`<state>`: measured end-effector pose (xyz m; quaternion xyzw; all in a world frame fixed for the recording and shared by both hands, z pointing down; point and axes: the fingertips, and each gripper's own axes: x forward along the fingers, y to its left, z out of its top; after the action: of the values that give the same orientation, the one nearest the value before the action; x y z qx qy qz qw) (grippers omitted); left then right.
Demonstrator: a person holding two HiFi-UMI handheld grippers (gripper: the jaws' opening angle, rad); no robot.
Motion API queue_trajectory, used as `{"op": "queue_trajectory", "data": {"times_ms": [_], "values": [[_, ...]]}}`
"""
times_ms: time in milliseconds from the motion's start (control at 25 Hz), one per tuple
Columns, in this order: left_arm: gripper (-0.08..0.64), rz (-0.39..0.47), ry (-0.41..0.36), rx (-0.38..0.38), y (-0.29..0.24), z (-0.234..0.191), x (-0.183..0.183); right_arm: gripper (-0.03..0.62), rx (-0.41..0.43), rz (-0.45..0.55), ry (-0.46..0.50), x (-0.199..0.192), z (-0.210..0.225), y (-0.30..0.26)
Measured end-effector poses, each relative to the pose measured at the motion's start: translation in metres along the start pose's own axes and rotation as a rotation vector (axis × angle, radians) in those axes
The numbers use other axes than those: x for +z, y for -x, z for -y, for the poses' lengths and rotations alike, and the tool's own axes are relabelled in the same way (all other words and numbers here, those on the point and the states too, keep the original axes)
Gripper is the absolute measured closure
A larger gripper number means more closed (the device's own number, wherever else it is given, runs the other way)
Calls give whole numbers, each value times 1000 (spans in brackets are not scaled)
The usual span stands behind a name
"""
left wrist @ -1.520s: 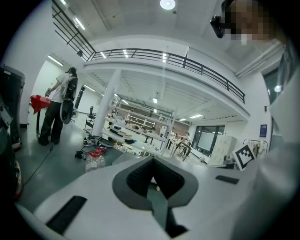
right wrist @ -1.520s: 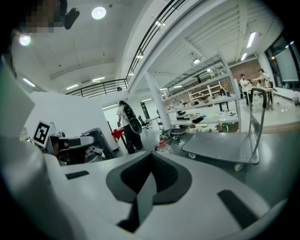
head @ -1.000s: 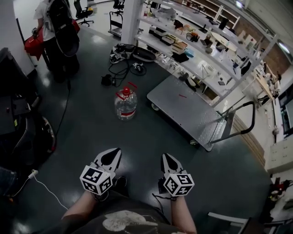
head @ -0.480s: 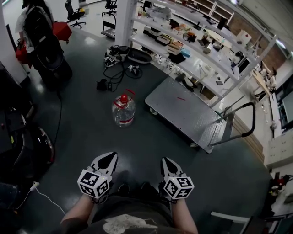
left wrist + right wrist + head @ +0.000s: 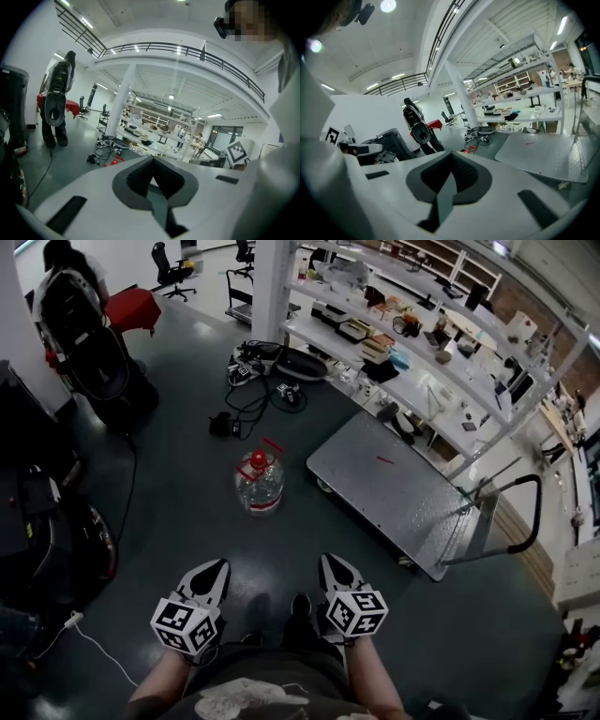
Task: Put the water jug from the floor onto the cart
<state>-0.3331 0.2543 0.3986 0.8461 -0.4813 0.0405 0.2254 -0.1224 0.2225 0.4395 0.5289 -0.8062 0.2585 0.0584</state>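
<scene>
Head view: the jug [image 5: 260,486] stands upright on the floor [image 5: 178,512], near the left corner of the cart [image 5: 394,486], whose deck is bare (but for a small red scrap). The left tool [image 5: 216,566] and right tool [image 5: 330,563] hang well short of the jug.

Left gripper view: jaws together, nothing between.

Right gripper view: the same, empty.

By my judgement nothing is done yet: reaching, gripping, lifting and placing all remain.

- We saw bright, even light from overhead; ceiling lamps [image 5: 387,5] flared white in the right gripper view.
- The dark floor [image 5: 187,474] carried soft sheen and faint shadows.
- Both gripper views bent strongly, with black corners and a soft near foreground.
</scene>
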Motion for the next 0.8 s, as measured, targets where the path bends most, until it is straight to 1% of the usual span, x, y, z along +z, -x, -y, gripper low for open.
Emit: {"op": "queue_trajectory", "data": {"times_ms": [80, 200, 280, 360, 480, 600, 800], "values": [[552, 11, -1, 20, -18, 7, 12, 601, 21, 0, 14, 19, 15, -12], [552, 27, -12, 23, -48, 20, 26, 601, 33, 8, 30, 43, 44, -25], [552, 25, -18, 26, -69, 27, 29, 600, 20, 12, 39, 54, 68, -32], [552, 16, -9, 25, -88, 34, 31, 601, -1, 14, 57, 65, 92, -35], [552, 3, 3, 35, -111, 40, 29, 601, -21, 8, 79, 74, 124, -34], [552, 4, 7, 57, -139, 43, 30, 601, -28, 1, 76, 80, 155, -36], [552, 10, -3, 101, -173, 45, 37, 601, 6, -27, 101, 93, 186, -50]]}}
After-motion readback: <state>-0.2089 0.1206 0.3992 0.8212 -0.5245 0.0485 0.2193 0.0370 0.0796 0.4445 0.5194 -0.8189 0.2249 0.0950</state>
